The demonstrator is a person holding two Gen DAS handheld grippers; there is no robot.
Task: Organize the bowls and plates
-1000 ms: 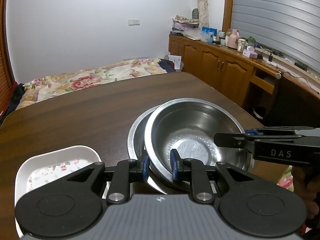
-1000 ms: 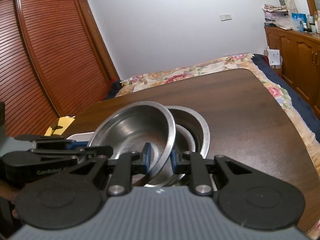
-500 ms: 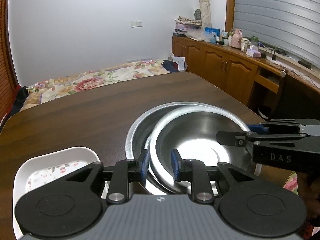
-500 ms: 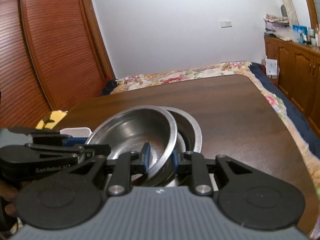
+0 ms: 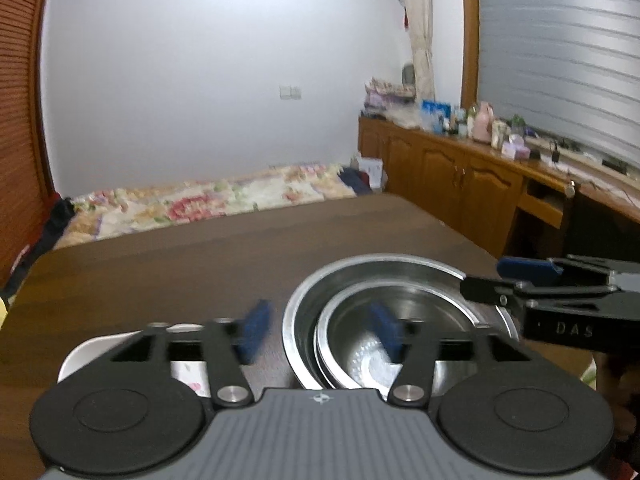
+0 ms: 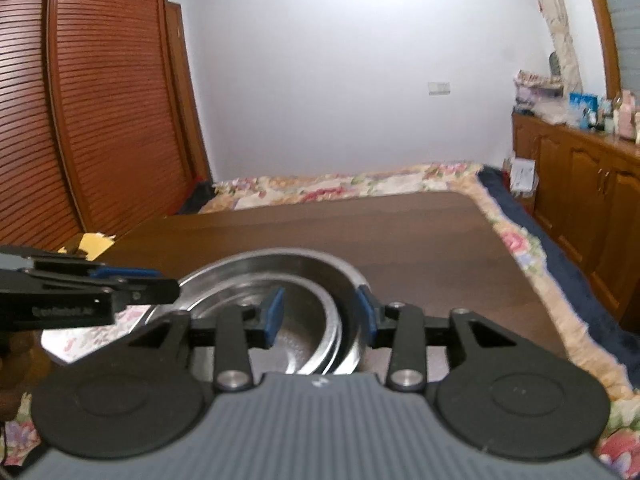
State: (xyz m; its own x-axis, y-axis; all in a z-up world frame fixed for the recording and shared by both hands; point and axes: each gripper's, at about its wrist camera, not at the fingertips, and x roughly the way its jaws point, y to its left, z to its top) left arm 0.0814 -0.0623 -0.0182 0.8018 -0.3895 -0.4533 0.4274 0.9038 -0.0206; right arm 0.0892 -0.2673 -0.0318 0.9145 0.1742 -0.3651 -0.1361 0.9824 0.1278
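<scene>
Both grippers' jaws are opening off the steel bowl's rim: left gripper (image 5: 318, 332), right gripper (image 6: 318, 314), each now holding nothing. The smaller steel bowl (image 5: 384, 344), tilted a second ago, now sits nested in the larger bowl (image 5: 400, 276) on the wooden table (image 5: 200, 264); stacking looks done.

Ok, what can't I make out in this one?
- Near side of the steel bowls: hidden by the left tool body, left wrist view.
- White plate: mostly covered by that tool's arms; its pattern is unreadable.
- How many bowls are stacked: rims blurred in both views.
- Clutter on the cabinet: too small and blurred.
- Right tool: blurred, jaws opening.
</scene>
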